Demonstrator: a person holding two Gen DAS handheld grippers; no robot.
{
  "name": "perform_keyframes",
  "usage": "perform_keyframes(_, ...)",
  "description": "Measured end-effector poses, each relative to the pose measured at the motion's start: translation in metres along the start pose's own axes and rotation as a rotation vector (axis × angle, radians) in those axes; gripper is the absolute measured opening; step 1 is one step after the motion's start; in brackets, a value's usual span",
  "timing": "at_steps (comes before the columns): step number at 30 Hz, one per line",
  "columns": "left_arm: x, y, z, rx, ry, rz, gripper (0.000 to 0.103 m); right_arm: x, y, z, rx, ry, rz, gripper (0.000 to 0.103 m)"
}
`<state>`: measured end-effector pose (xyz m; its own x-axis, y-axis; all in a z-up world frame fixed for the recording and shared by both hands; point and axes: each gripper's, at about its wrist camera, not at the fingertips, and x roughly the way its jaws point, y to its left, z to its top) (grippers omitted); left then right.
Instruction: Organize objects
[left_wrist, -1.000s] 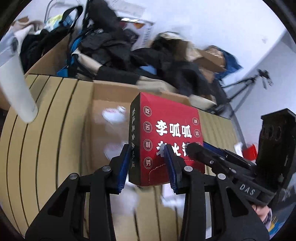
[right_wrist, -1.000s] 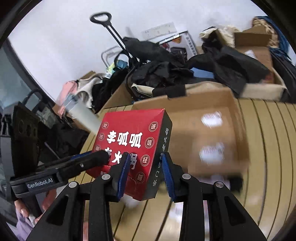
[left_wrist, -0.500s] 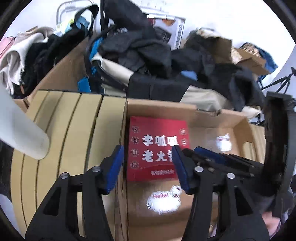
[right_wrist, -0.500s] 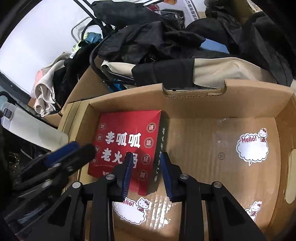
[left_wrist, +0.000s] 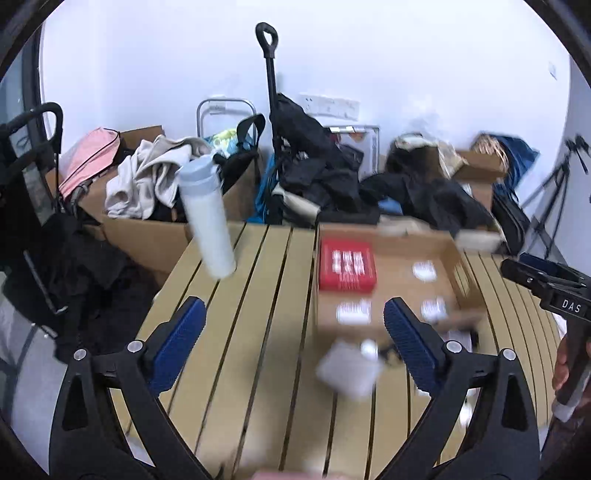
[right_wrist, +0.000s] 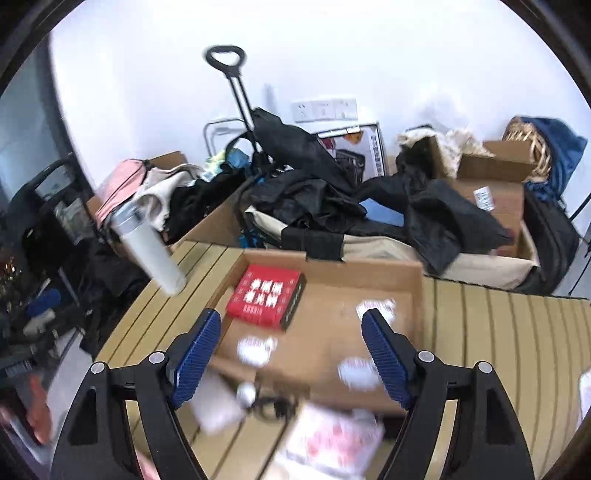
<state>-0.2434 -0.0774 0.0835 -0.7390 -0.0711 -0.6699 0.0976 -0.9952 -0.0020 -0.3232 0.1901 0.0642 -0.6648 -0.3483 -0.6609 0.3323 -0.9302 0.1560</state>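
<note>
Red box (right_wrist: 266, 296), white Chinese characters blurred past reading, lies flat in the far left corner of the cardboard tray (right_wrist: 419, 284) on my slatted table (right_wrist: 498, 325). My left gripper (left_wrist: 293, 325) and right gripper (right_wrist: 290, 345) both hang spread, holding nothing. "DAS" marks my right gripper's side in the left view.

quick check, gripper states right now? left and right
Left gripper: open, holding nothing.
Right gripper: open, holding nothing; the red box lies in the cardboard box.
</note>
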Motion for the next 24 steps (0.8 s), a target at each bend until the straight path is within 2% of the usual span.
perform_keyframes(2,-0.028,0.002,-0.017,0.041,-0.02,0.045,0.097,-0.023,0.002,-0.024,0.02,-0.013,-0.021,0.082)
perform_keyframes(3,-0.044,0.002,-0.028,0.063,-0.041,0.078,0.102,-0.036,0.004,-0.041,0.04,-0.021,-0.028,0.082)
perform_keyframes(6,-0.081,0.003,-0.061,0.117,-0.109,0.156,0.103,-0.059,0.009,-0.088,0.082,-0.002,-0.028,0.082)
perform_keyframes(11,-0.112,0.005,-0.105,0.103,-0.126,0.174,0.103,-0.086,0.032,-0.14,0.002,0.052,-0.062,0.082)
perform_keyframes(14,-0.123,0.008,-0.122,0.041,-0.103,0.146,0.103,-0.108,0.055,-0.152,-0.103,0.034,-0.083,0.082)
perform_keyframes(17,-0.126,0.007,-0.126,0.006,-0.058,0.134,0.103,-0.121,0.068,-0.157,-0.162,0.013,-0.1,0.082)
perform_keyframes(20,-0.14,-0.003,-0.127,0.03,-0.091,0.128,0.103,-0.129,0.073,-0.16,-0.164,0.005,-0.092,0.082)
perform_keyframes(24,-0.142,-0.01,-0.129,0.031,-0.095,0.109,0.103,-0.127,0.071,-0.164,-0.138,0.031,-0.111,0.082)
